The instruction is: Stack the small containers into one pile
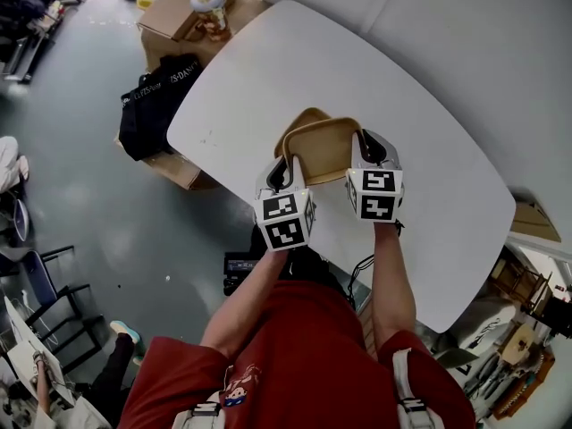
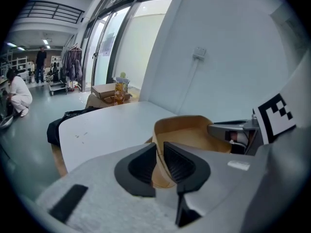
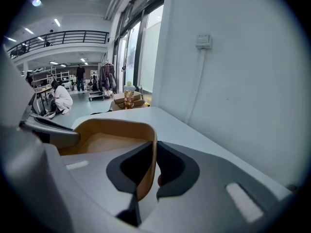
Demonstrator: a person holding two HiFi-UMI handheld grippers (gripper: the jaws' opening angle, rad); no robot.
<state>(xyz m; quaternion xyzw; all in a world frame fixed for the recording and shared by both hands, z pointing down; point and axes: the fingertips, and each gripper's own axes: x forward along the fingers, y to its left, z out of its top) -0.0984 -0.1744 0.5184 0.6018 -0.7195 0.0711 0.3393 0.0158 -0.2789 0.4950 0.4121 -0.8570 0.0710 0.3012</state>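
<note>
The person's red shirt filled the bottom of the head view, with both forearms reaching out over the near edge of the white, round-cornered counter.

Just in from that near edge, in front of the person, was a tan, shallow, rounded-rectangle container of what looked like pressed fibre. It was carried between both hands, probably so that it stayed level and could be lined up squarely for nesting. A second tan container of the same kind lay directly under it. Only its curved rim showed past the far-left side of the upper one. Whether the upper one was already seated in it or hung just above it I could not tell.

The left claw was closed on the upper container's left wall, the thin wall filling the slot between its dark pads. The right claw pinched the opposite, right wall in the same way. Gripping opposite walls left the base free to drop into the lower container.

The upper container was empty, with a bare tan floor. The inside of the lower one was covered.
</note>
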